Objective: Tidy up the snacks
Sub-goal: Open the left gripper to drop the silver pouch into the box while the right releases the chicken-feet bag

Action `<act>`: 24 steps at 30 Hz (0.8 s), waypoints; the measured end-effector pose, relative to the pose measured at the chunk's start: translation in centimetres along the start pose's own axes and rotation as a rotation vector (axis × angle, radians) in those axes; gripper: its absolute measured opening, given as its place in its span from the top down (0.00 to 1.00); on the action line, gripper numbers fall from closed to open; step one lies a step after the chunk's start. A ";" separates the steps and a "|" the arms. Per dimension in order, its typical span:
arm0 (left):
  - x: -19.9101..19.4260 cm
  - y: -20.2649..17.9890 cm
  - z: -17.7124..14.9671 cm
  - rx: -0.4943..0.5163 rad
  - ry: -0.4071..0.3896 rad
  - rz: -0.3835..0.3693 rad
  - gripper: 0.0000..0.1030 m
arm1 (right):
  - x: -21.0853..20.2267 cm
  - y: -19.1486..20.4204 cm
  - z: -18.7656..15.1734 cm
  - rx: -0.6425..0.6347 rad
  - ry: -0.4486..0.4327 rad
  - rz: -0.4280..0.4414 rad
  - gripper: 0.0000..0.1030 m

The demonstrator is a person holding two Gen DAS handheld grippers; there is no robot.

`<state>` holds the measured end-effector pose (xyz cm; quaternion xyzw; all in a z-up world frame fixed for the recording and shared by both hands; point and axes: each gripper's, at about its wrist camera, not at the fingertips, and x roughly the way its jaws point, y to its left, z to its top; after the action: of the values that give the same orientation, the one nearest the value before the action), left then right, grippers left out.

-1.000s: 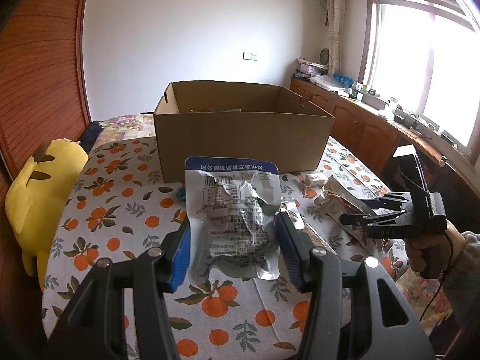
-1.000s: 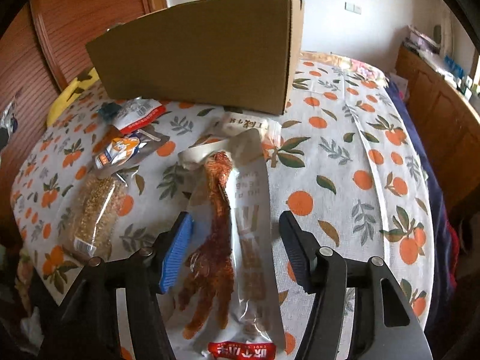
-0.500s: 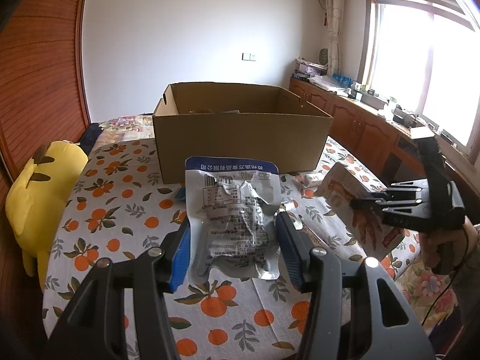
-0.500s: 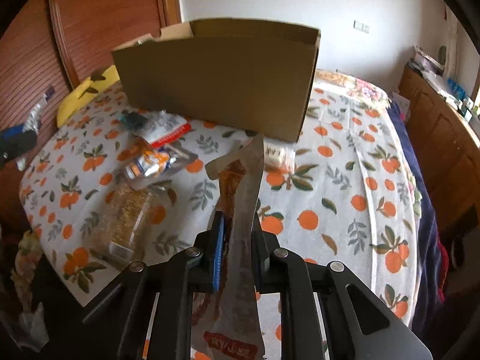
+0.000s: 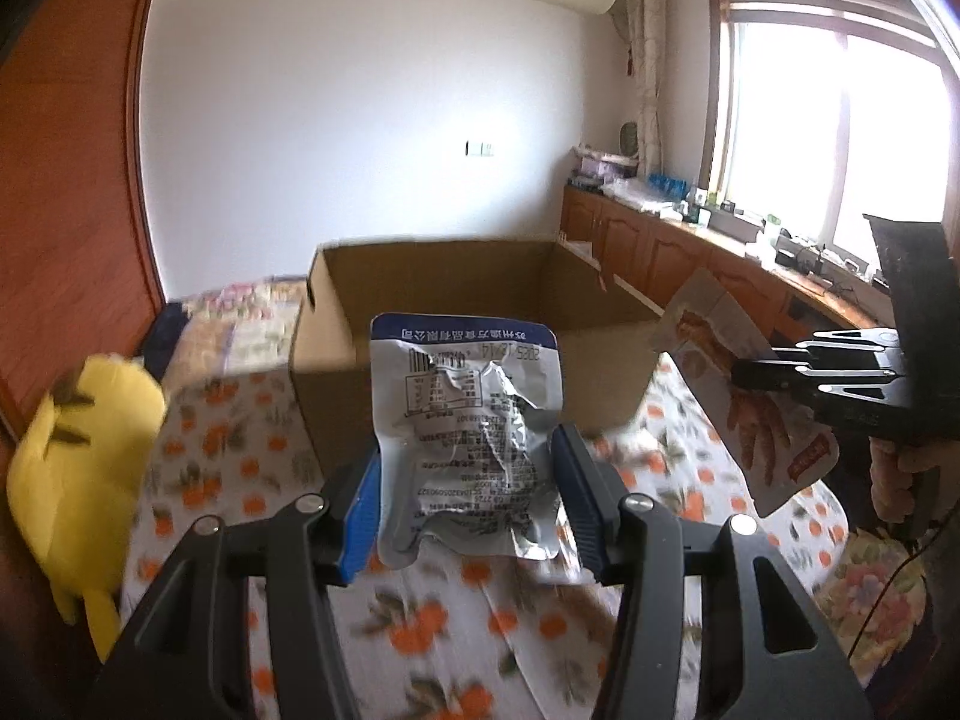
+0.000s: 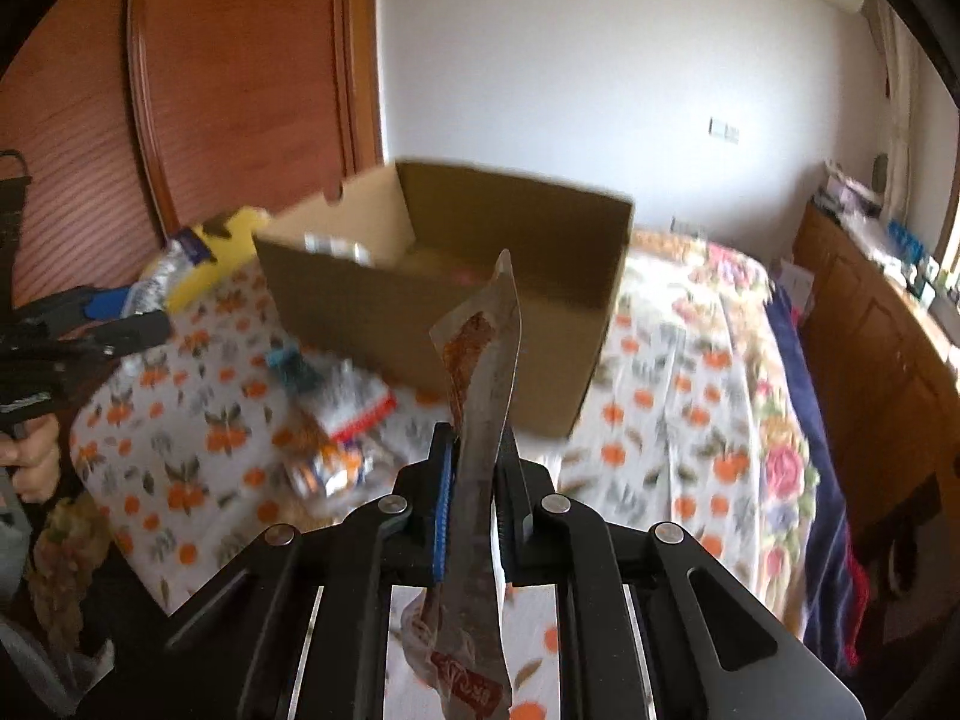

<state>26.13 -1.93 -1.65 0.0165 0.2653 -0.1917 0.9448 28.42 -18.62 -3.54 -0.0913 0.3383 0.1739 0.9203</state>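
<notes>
Since a second ago right gripper (image 6: 474, 474) lifted clear chicken-feet snack packet (image 6: 480, 420), jaws clamped | left gripper (image 5: 468, 474) jaws held crinkled silver foil pouch (image 5: 468, 426) | open brown cardboard box (image 5: 480, 324) just ahead, ready for dropping.

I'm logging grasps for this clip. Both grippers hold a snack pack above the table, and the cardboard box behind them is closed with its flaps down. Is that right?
Not quite. The cardboard box is open at the top: the right wrist view looks down into its interior. The rest holds: the left gripper holds the silver pouch and the right gripper is shut on the chicken-feet pack, both above the table.
</notes>
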 end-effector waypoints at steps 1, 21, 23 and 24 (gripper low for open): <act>0.4 0.1 0.8 0.009 -0.009 0.001 0.50 | -0.1 0.0 0.5 -0.004 -0.011 0.000 0.91; 13.1 5.1 7.3 -0.034 0.051 -0.035 0.49 | 8.3 -3.1 11.6 0.033 -0.112 0.085 0.91; 13.5 5.0 6.8 -0.043 0.065 -0.034 0.48 | 9.1 -3.5 11.7 0.046 -0.101 0.087 0.91; 13.7 5.0 6.6 -0.047 0.071 -0.035 0.48 | 9.6 -3.8 11.6 0.059 -0.095 0.090 0.90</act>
<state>41.97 -3.03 -3.29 -0.0036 0.3035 -0.2013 0.9313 43.52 -16.30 -0.89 -0.0404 0.3027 0.2091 0.9290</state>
